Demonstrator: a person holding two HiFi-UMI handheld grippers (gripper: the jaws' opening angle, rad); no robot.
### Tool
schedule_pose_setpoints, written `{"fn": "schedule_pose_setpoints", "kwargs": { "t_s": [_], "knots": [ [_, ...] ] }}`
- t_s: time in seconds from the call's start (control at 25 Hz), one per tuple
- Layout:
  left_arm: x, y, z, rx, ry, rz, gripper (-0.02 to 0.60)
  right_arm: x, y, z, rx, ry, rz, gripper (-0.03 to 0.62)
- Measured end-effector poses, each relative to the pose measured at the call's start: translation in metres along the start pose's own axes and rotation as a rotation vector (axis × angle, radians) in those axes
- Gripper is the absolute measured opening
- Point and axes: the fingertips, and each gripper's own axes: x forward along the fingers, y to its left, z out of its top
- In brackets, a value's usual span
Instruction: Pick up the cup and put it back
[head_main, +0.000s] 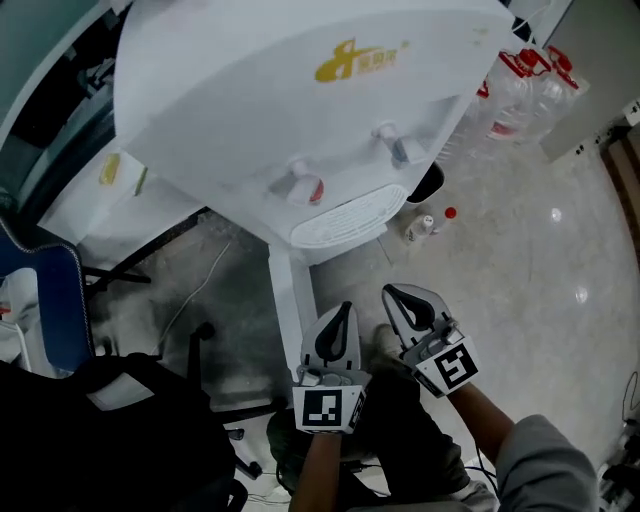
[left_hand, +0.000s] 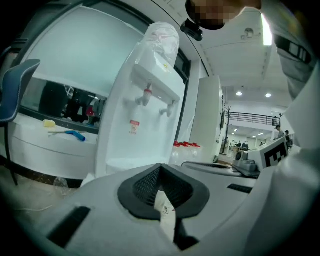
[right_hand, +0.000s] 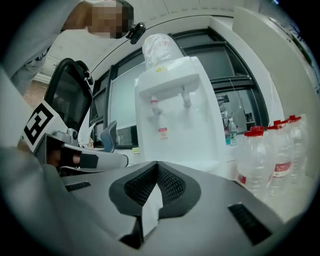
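No cup shows in any view. A white water dispenser (head_main: 300, 80) stands in front of me, with a red tap (head_main: 305, 187), a grey tap (head_main: 395, 145) and a round drip tray (head_main: 350, 215) below them. My left gripper (head_main: 343, 312) is held low near my body, short of the dispenser's foot, jaws together and empty. My right gripper (head_main: 392, 293) hangs beside it, shut with nothing in it. In the left gripper view the shut jaws (left_hand: 161, 185) point at the dispenser (left_hand: 145, 115). The right gripper view shows the same: closed jaws (right_hand: 156, 185), dispenser (right_hand: 175, 120) ahead.
Several large clear water bottles with red caps (head_main: 520, 95) stand on the floor right of the dispenser. A small bottle (head_main: 425, 225) lies near its base. A blue chair (head_main: 55, 300) and a black bag (head_main: 120, 430) are at my left.
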Motion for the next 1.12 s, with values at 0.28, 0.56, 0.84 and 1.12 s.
{"fn": "schedule_pose_setpoints", "kwargs": {
  "t_s": [0.28, 0.56, 0.84, 1.12],
  "knots": [
    [-0.042, -0.021, 0.136, 0.023, 0.018, -0.007, 0.009, -0.020, 0.037, 0.135, 0.038, -0.005, -0.030, 0.009],
    [-0.086, -0.067, 0.263, 0.023, 0.018, -0.032, 0.009, -0.057, 0.061, 0.266, 0.048, 0.017, -0.043, 0.009],
    [-0.135, -0.101, 0.371, 0.064, 0.000, -0.034, 0.009, -0.093, 0.095, 0.376, 0.046, -0.005, -0.059, 0.009],
    [-0.177, -0.138, 0.443, 0.127, -0.004, -0.081, 0.009, -0.126, 0.135, 0.450, 0.043, -0.015, -0.079, 0.009]
  ]
}}
